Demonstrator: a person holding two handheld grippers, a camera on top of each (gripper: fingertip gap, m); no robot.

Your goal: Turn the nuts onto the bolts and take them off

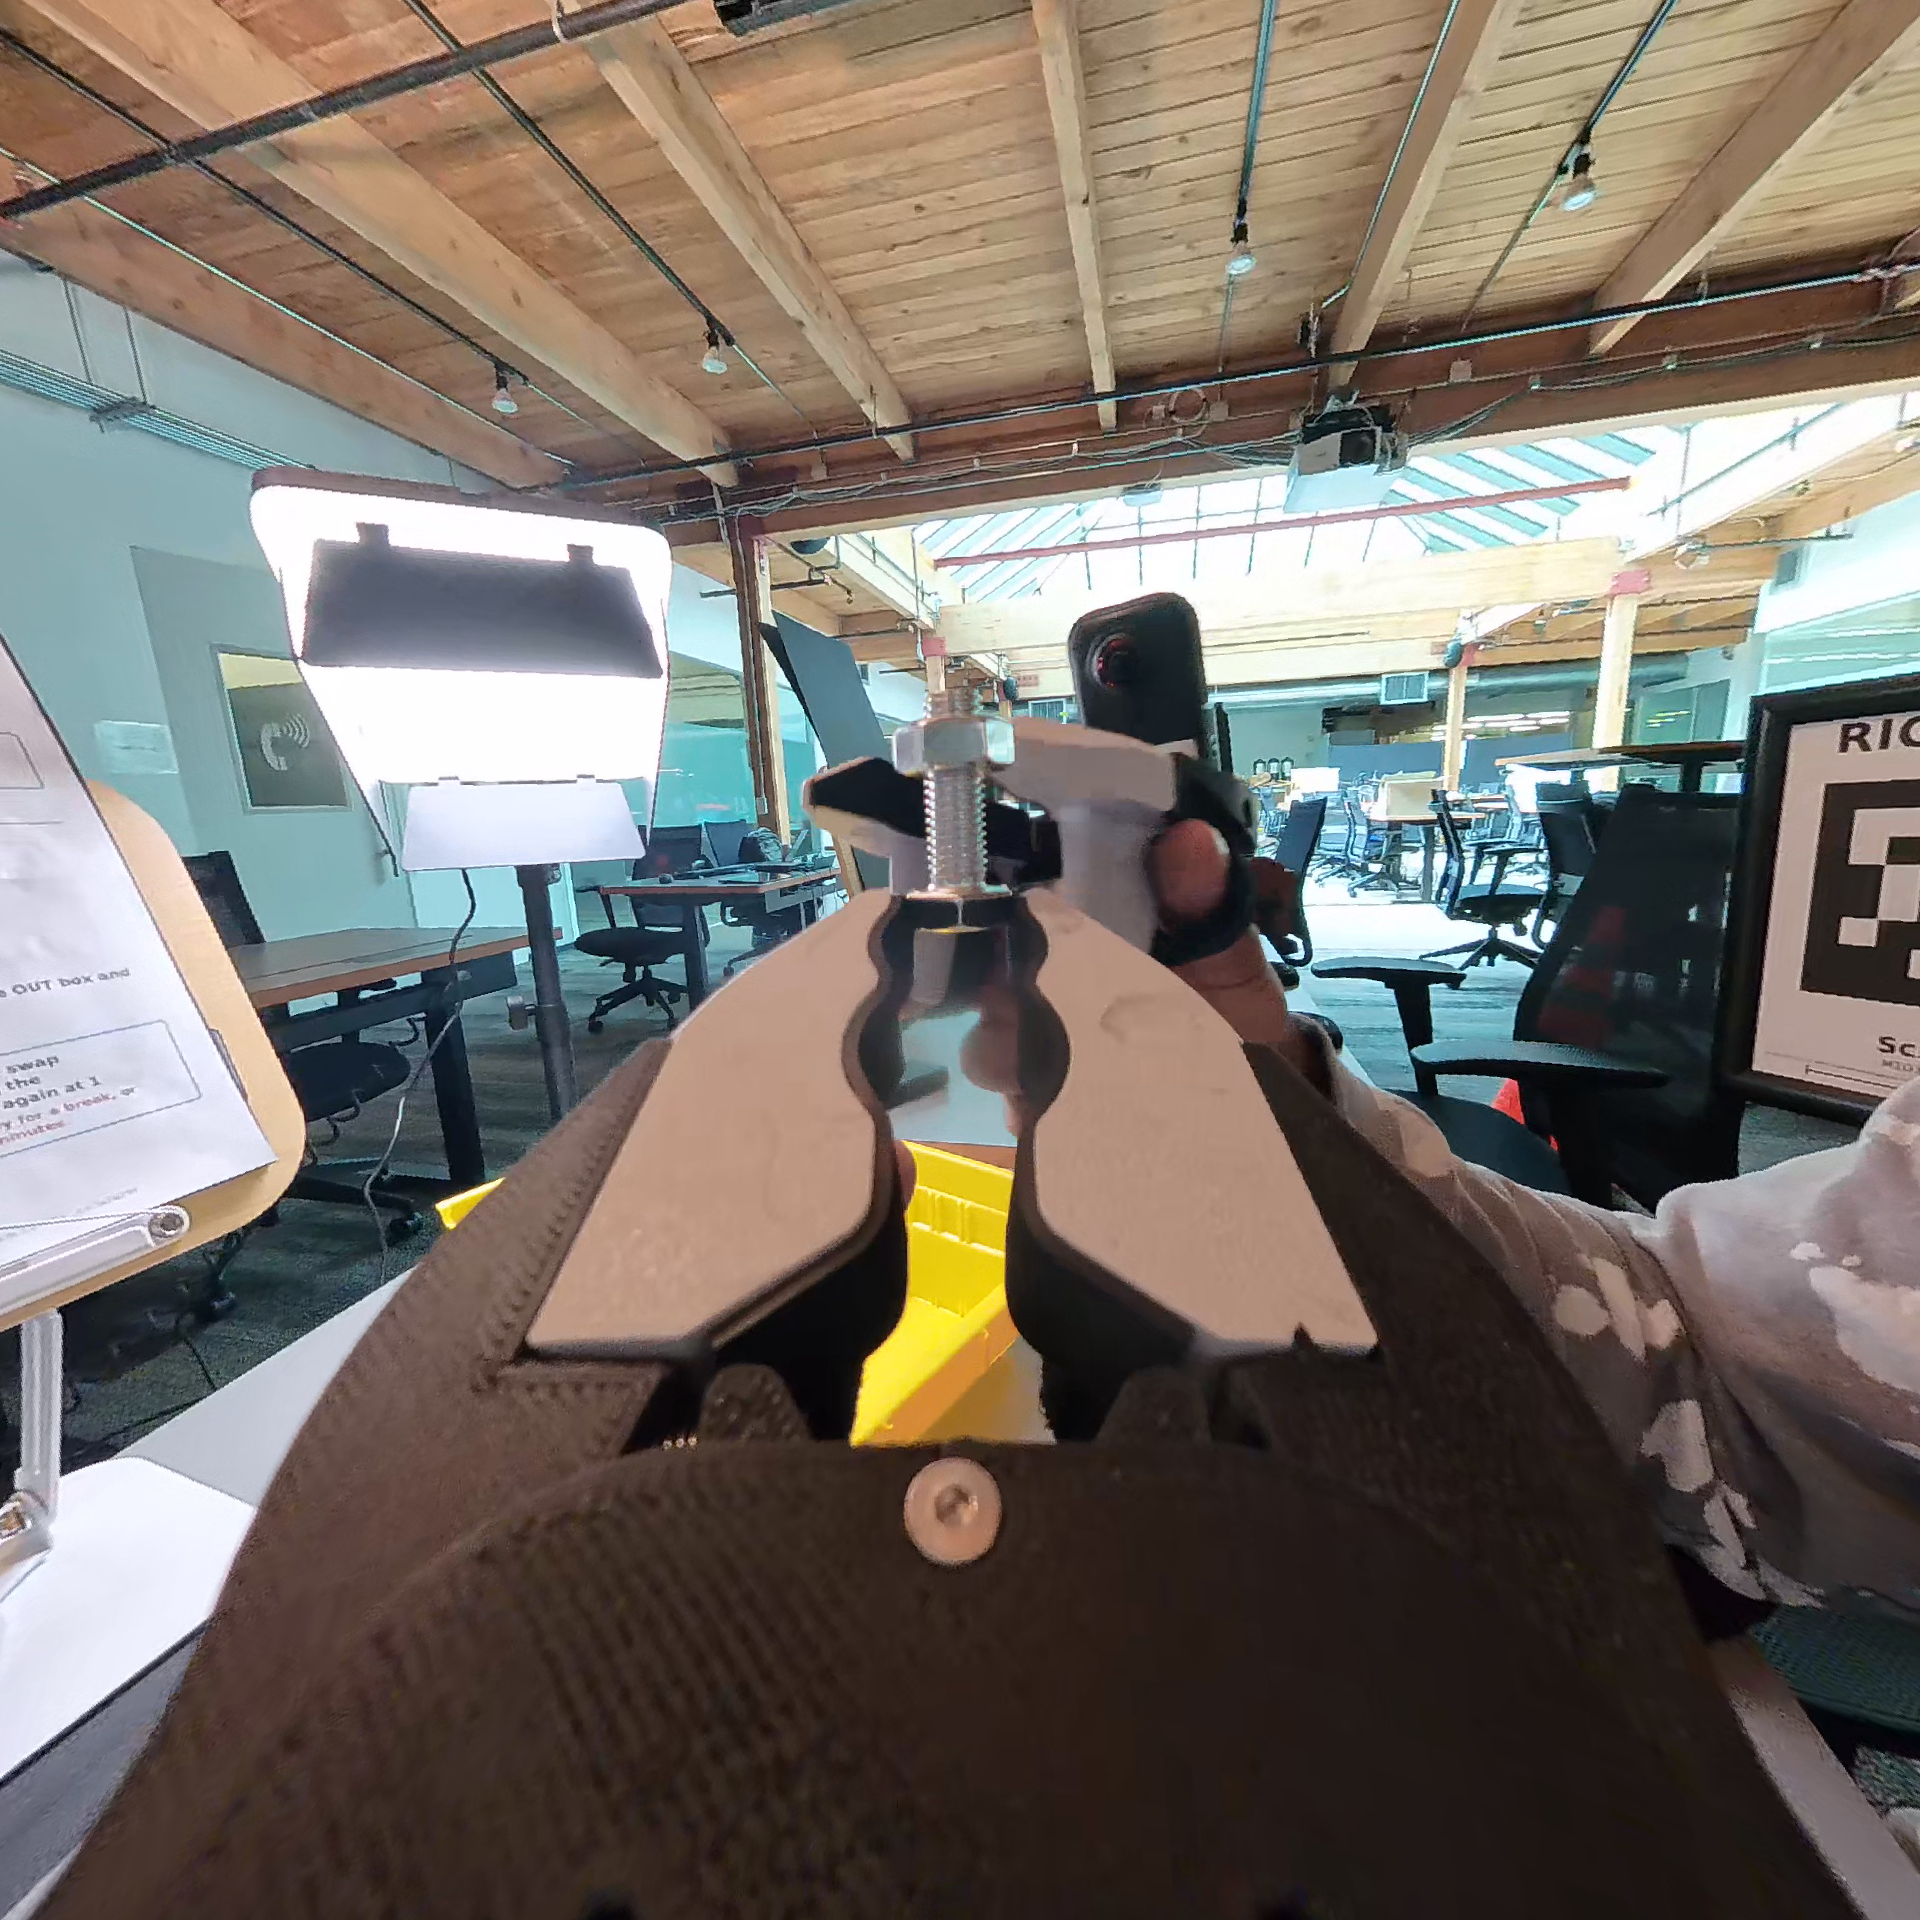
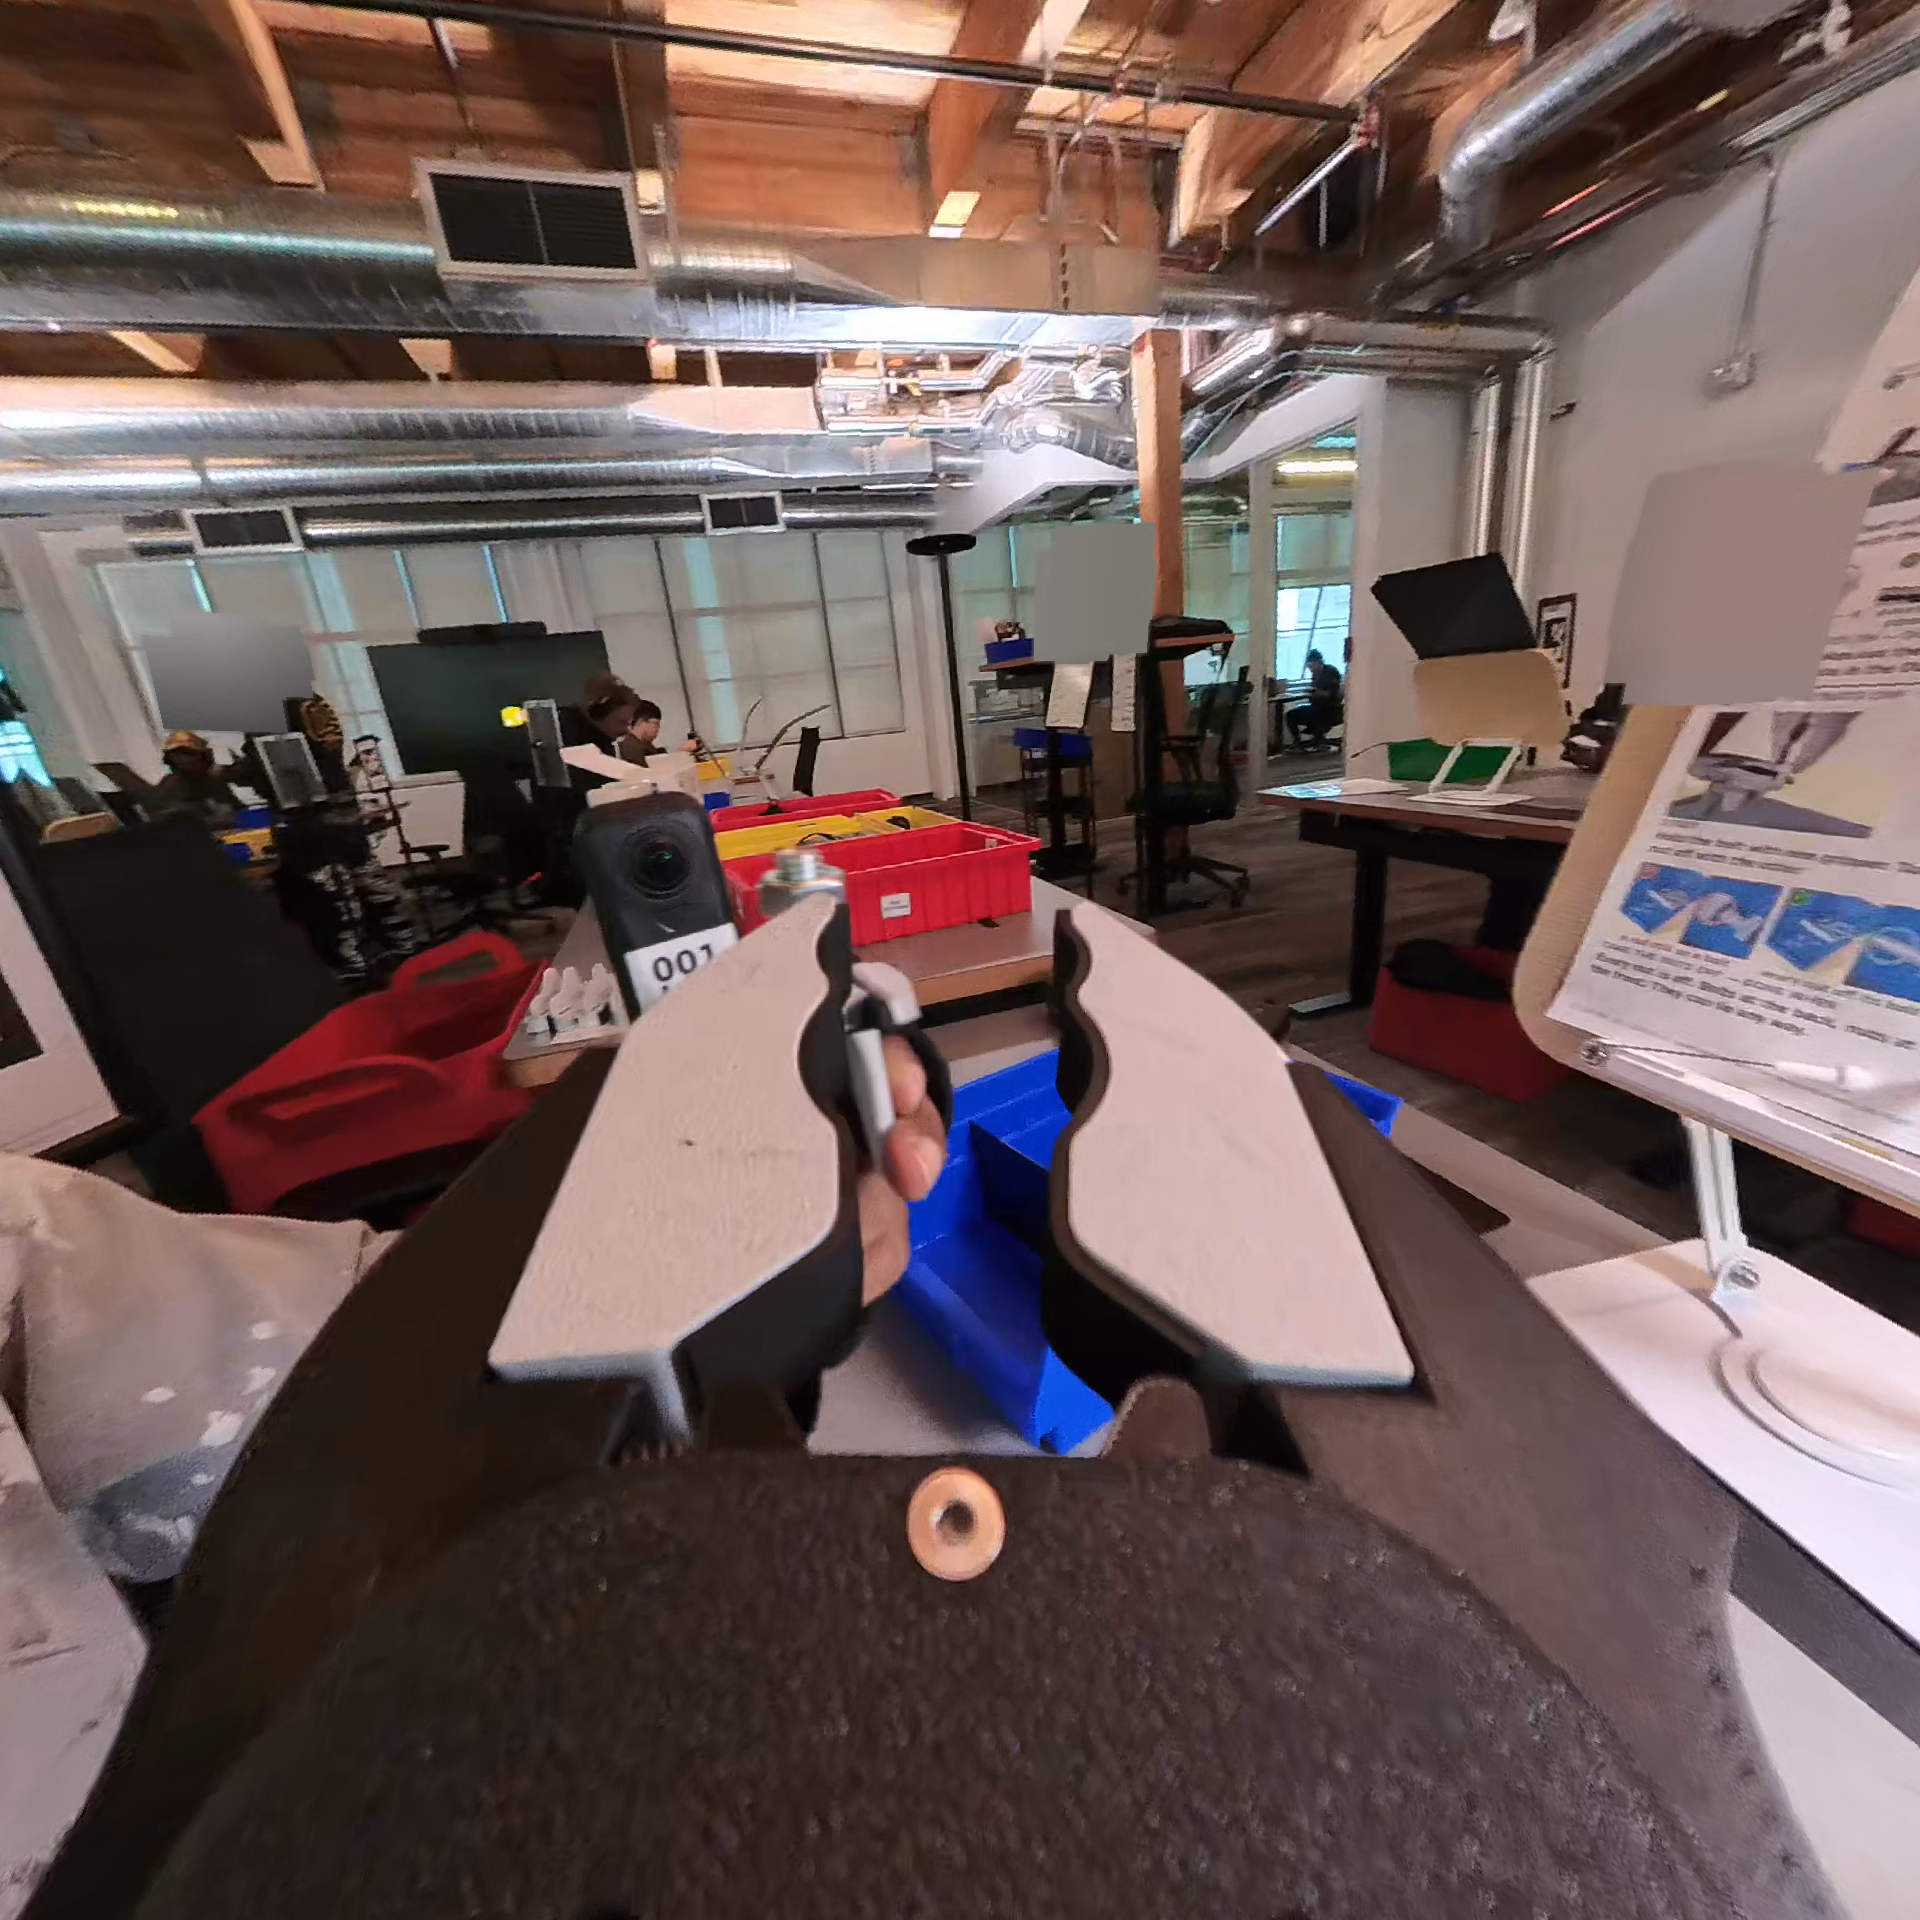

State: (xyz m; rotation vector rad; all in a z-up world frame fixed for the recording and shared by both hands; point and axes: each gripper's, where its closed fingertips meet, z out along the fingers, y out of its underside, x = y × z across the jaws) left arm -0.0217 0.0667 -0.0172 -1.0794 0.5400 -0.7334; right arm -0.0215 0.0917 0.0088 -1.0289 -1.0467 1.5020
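A silver bolt [image 1: 943,831] stands upright, its head pinched between the tips of my left gripper [image 1: 956,920], which is shut on it. A hex nut [image 1: 953,746] sits near the top of the thread. My right gripper [image 2: 945,935] is open and empty. Its left fingertip is right beside the nut [image 2: 798,878]; I cannot tell if they touch. In the left wrist view its white finger [image 1: 1091,784] reaches the nut from the right and a black part shows left of the bolt. A hand [image 2: 904,1122] holds the left gripper.
A yellow bin [image 1: 956,1247] lies below the left gripper and a blue bin [image 2: 997,1195] below the right one. Clipboard stands with instruction sheets [image 1: 104,987] [image 2: 1766,935] flank the table. A light panel [image 1: 468,644], red bins [image 2: 914,873] and office chairs stand beyond. Both grippers' tips are close together, under 4 cm apart.
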